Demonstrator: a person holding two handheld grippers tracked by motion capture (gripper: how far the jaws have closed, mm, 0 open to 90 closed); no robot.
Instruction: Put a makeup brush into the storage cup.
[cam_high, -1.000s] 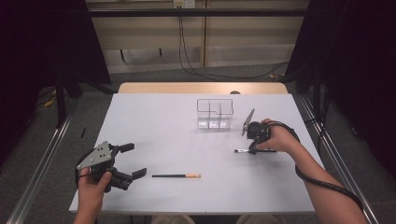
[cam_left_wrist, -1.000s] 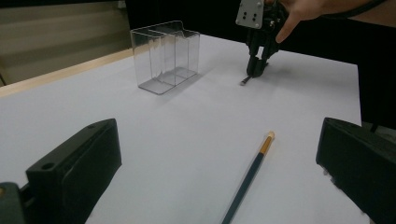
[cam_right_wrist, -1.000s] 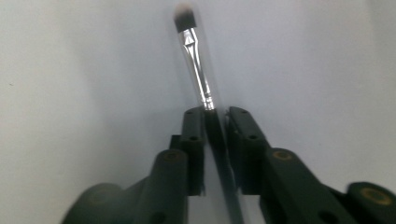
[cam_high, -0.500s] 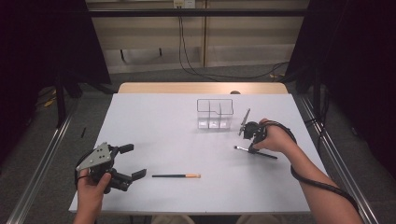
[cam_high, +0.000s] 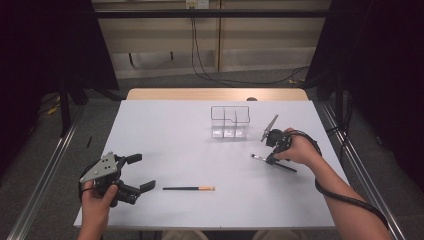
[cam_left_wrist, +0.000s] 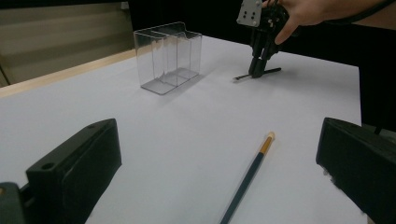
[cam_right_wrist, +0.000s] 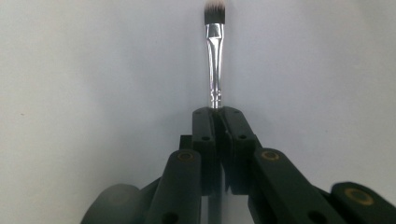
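On table: right gripper (cam_high: 270, 159) jaws clamped on brush (cam_right_wrist: 215, 56); left gripper (cam_high: 142, 175) jaws apart nr pencil (cam_high: 189, 188)

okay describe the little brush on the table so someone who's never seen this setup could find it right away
Start at the clear divided organizer near the far side of the white table, then look to its right and nearer the person, where the right gripper points down. The brush is clamped there: silver ferrule, short pale bristles, dark handle, unlike the dark pencil with its orange end lying loose.
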